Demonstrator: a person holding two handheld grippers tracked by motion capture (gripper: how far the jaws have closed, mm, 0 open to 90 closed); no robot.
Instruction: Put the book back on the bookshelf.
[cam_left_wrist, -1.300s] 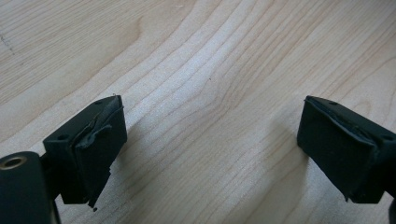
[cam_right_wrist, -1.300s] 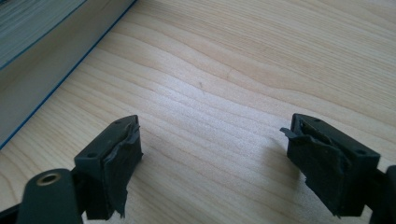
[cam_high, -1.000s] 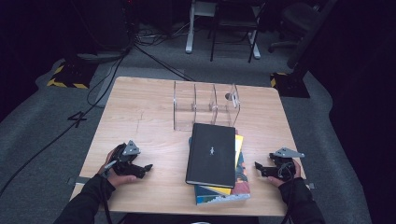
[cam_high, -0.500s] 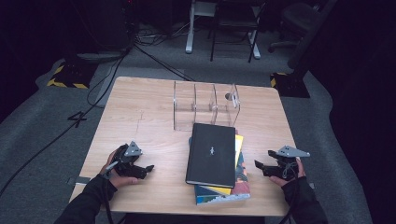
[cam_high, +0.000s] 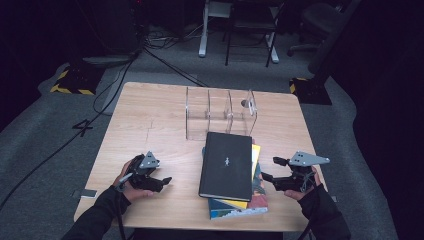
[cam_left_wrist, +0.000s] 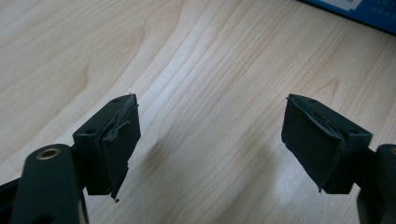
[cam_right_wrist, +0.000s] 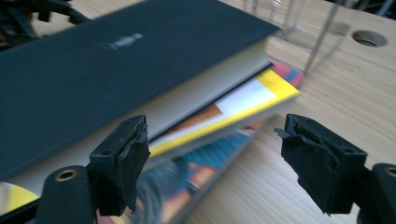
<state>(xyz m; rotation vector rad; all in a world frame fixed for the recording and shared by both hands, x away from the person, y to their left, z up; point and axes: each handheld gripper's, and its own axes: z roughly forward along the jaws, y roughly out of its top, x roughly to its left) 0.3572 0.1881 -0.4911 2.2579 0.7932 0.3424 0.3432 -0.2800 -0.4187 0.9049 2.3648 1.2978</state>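
Black book (cam_high: 226, 165) is sitting on top of the stack (cam_high: 239, 204), mid-table by the clear rack (cam_high: 220, 112). Looks stiff, heavyish, slick cover, so I'm guessing grab its edge. Both grippers, left (cam_high: 159, 181) and right (cam_high: 270, 169), are gaping open, holding nothing.

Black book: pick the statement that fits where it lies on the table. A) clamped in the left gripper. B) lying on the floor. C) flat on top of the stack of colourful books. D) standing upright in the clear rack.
C: in the high view the black book lies flat atop the colourful books, in front of the clear rack, with both grippers apart from it.
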